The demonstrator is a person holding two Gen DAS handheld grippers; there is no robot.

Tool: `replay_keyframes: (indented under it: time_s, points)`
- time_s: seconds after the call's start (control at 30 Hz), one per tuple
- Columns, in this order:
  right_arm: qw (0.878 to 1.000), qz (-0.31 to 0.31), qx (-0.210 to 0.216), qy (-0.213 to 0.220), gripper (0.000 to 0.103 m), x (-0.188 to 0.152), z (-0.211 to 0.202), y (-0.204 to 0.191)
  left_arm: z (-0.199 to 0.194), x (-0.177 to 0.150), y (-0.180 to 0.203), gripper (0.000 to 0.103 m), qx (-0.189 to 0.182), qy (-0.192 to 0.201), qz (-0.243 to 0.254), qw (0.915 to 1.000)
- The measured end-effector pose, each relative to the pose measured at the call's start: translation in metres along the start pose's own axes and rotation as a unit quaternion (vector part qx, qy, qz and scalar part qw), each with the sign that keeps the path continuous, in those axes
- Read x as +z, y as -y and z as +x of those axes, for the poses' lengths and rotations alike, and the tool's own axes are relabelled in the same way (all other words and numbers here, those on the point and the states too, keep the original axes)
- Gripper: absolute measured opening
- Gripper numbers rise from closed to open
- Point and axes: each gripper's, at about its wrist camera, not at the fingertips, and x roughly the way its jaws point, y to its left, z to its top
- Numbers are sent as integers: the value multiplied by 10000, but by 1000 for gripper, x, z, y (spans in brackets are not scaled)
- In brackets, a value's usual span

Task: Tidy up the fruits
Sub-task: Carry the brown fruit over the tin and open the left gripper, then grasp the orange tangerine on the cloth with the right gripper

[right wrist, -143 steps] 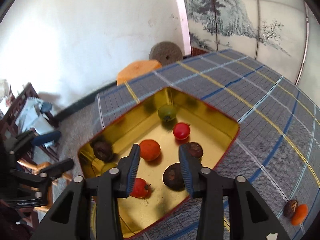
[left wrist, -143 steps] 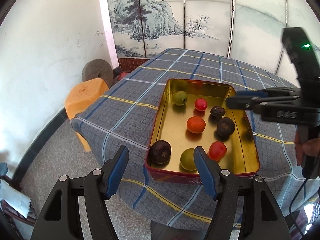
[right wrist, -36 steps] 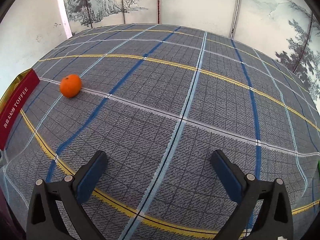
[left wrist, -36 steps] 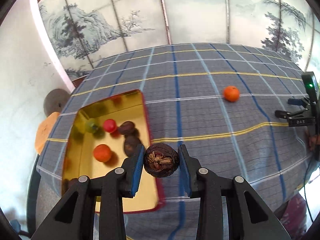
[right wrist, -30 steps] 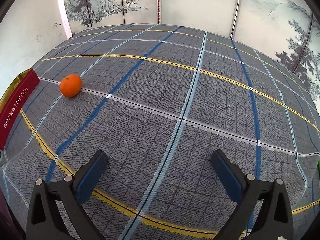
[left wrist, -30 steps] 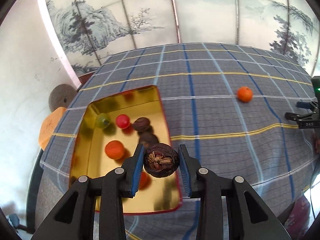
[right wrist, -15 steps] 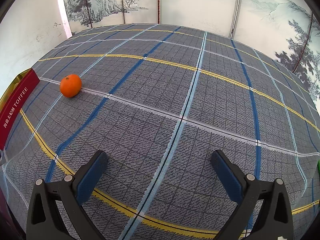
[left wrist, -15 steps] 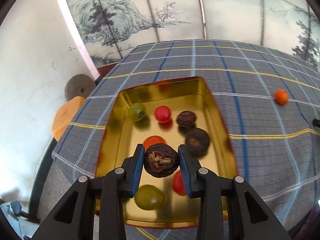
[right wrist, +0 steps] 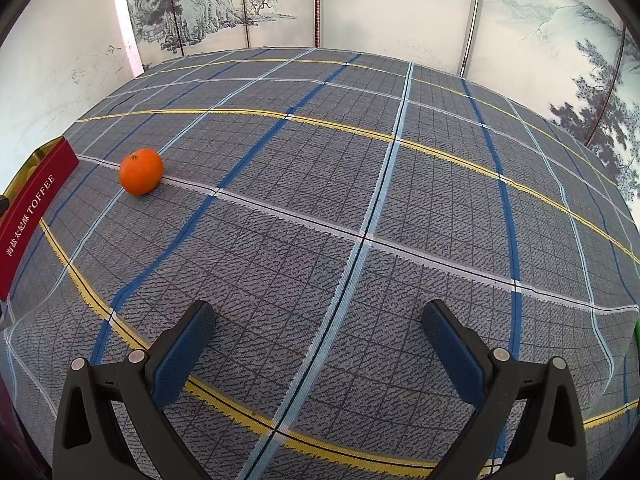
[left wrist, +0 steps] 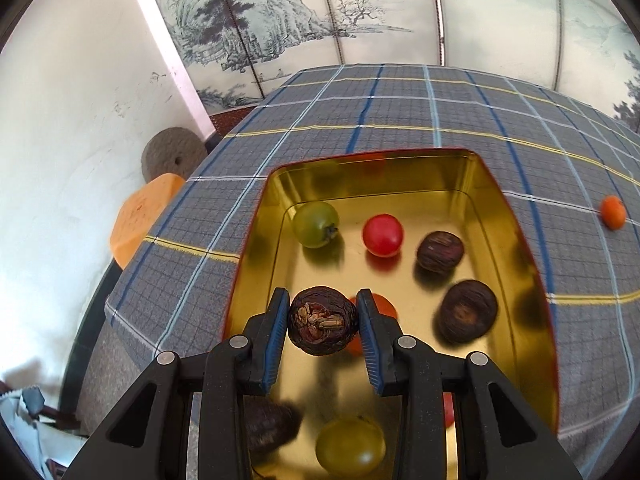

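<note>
My left gripper (left wrist: pixel 323 326) is shut on a dark wrinkled fruit (left wrist: pixel 322 320), held above the near half of the gold tin (left wrist: pixel 516 256). Inside the tin lie a green fruit (left wrist: pixel 315 224), a red one (left wrist: pixel 382 235), two dark fruits (left wrist: pixel 440 250) (left wrist: pixel 467 316), an orange fruit (left wrist: pixel 380 307) partly hidden behind my right finger, another green one (left wrist: pixel 350 446) and a blurred dark one (left wrist: pixel 268 424). An orange tangerine (right wrist: pixel 141 171) rests on the plaid cloth (right wrist: pixel 360 200) beside the tin's red wall (right wrist: pixel 32 216). My right gripper (right wrist: pixel 318 338) hangs open over bare cloth.
The table's left edge drops to a grey floor with an orange stool (left wrist: pixel 140 216) and a round millstone (left wrist: pixel 170 158) by the white wall. A painted screen (left wrist: pixel 360 20) stands behind the table. The tangerine (left wrist: pixel 613 211) lies right of the tin.
My left gripper carried the dark fruit from over the cloth to above the tin's inside, moving leftward and lower. The right gripper stayed still and open.
</note>
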Motion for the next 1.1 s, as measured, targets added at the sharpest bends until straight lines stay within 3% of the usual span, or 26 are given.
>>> replay_keyframes:
  time_s: [0.33, 0.5, 0.57, 0.6, 0.67, 0.77, 1.1]
  points:
    - [10000, -2, -1, -1, 103, 0, 0, 0, 23, 22, -7, 36, 147, -115, -11, 9998]
    - [10000, -3, -3, -1, 103, 0, 0, 0, 29, 30, -9, 38, 38, -204, -171, 9996]
    - [10000, -3, -3, -1, 103, 1, 0, 0, 27, 30, -10, 43, 41, -188, -194, 9996]
    - [10000, -3, -4, 0, 103, 0, 0, 0, 27, 31, -10, 51, 40, -176, -199, 9996]
    - [10000, -4, -4, -1, 103, 1, 0, 0, 23, 31, -9, 60, 69, -116, -192, 9997]
    - [10000, -4, -5, -1, 103, 0, 0, 0, 13, 30, -5, 61, 125, -11, -123, 9998]
    - [9998, -163, 93, 94, 103, 0, -4, -8, -42, -2, 10, 66, -239, 158, -285, 9992]
